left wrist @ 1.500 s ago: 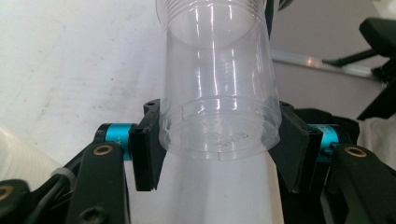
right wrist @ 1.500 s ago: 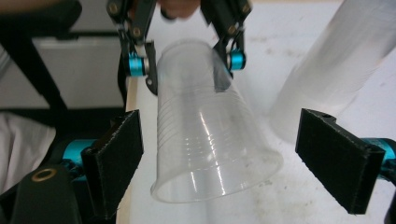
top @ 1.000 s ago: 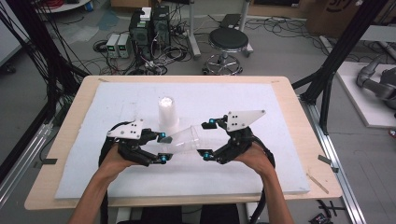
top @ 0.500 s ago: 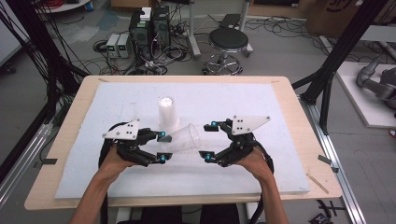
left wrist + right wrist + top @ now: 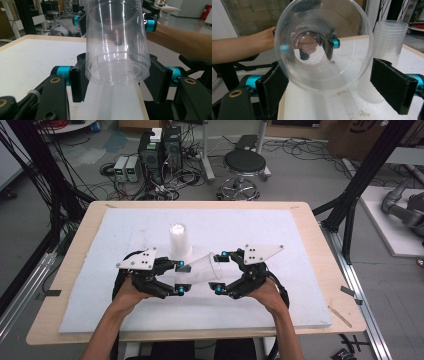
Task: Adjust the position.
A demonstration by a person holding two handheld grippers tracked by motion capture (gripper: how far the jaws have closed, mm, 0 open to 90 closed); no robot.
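A clear plastic cup (image 5: 202, 270) lies on its side in the air between my two grippers, over the white mat. My left gripper (image 5: 181, 277) is shut on the cup's base; in the left gripper view both pads (image 5: 78, 82) press against the narrow end of the cup (image 5: 117, 50). My right gripper (image 5: 220, 272) faces it from the other side. Its jaws stand wide apart on either side of the cup's open rim (image 5: 322, 45), with the right gripper (image 5: 334, 87) open. An upright stack of clear cups (image 5: 178, 240) stands just behind, also visible as the stack (image 5: 387, 50) at the right.
A white foam mat (image 5: 280, 230) covers most of the wooden table (image 5: 320, 235). Black frame posts rise at both sides. A stool (image 5: 245, 165) and computer boxes sit on the floor beyond the far edge.
My right gripper has moved a little left, so its jaws now flank the cup's rim. The left gripper and the cup have barely moved.
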